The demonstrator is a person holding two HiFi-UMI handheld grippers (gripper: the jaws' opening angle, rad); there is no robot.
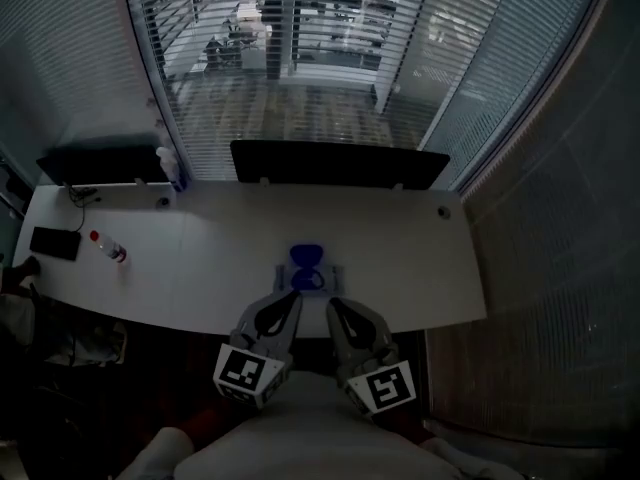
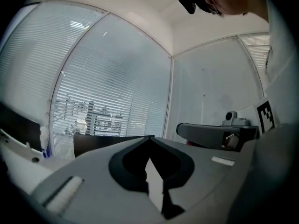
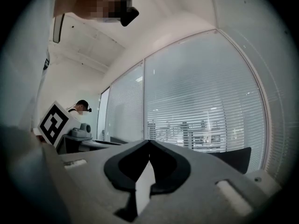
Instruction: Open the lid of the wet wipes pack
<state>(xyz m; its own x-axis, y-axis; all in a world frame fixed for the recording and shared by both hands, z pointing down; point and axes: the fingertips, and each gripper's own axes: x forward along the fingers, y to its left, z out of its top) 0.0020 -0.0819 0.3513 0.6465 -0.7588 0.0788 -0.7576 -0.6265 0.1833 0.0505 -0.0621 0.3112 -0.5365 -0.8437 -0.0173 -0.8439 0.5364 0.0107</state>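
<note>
The wet wipes pack (image 1: 308, 268) lies on the white table (image 1: 220, 258) near its front edge; it is pale blue with a dark blue round lid. The picture is too dim and small to tell how the lid stands. My left gripper (image 1: 293, 296) and right gripper (image 1: 333, 304) hang side by side just in front of the pack, raised off the table, both shut and empty. In the left gripper view the jaws (image 2: 149, 137) meet at the tip and point level at the window blinds; the right gripper view (image 3: 148, 141) shows the same. Neither gripper view shows the pack.
A bottle with a red cap (image 1: 108, 247) and a flat black object (image 1: 55, 242) lie at the table's left end. Two dark screens (image 1: 338, 163) (image 1: 105, 163) and a white bottle (image 1: 170, 168) stand along the back edge, before the blinds. Dark floor lies to the right.
</note>
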